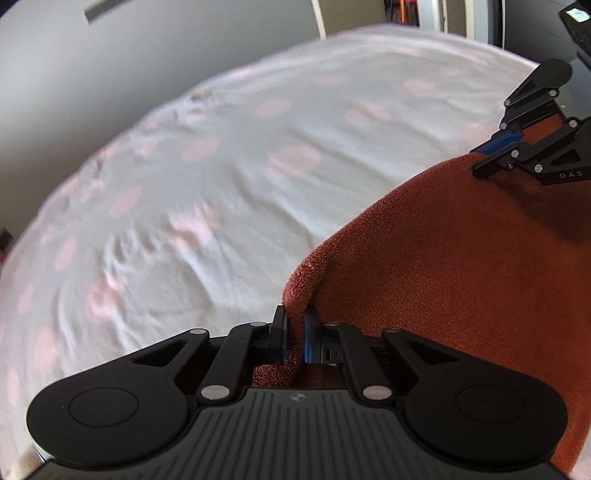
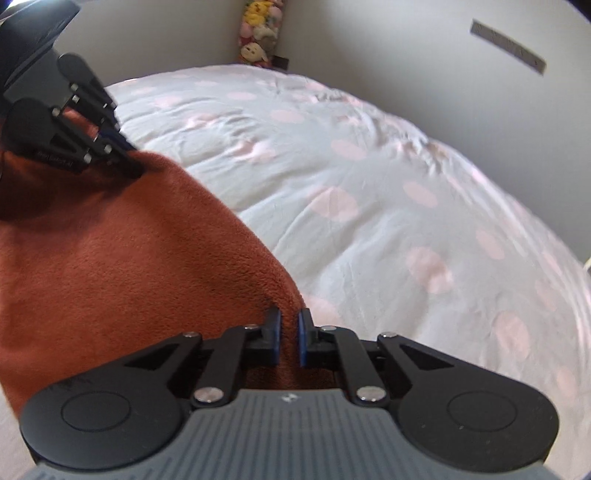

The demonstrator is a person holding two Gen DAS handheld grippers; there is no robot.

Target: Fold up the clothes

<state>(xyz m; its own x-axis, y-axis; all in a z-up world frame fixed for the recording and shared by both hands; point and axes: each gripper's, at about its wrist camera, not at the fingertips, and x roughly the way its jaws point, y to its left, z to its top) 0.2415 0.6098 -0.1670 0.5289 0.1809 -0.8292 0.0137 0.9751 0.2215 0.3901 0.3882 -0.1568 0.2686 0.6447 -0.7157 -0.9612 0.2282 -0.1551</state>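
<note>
Pinching a fuzzy rust-red garment (image 1: 461, 258) along its top edge, the left gripper (image 1: 294, 341) has its blue-padded fingers (image 1: 279, 338) clamped on a bunched ridge of the fleece, and the right gripper (image 2: 288, 338) grips the other end of the same edge in the same way, cloth filling the narrow gap between its pads. Each wrist view shows the opposite gripper at the far end of the edge, so the fabric spans between the two and hangs below them, above the bed (image 1: 221, 166).

The bed carries a pale sheet with pink spots, lightly wrinkled. Walls close it in, and a pile of plush toys (image 2: 258, 33) sits in the far corner.

My reading is that the garment is held up for laying out or for a first fold. To do that well, both grips should hold firm, the edge between them should be drawn taut and level, and the cloth should come down onto the sheet evenly, lower hem first, so no crease gets trapped under it.
</note>
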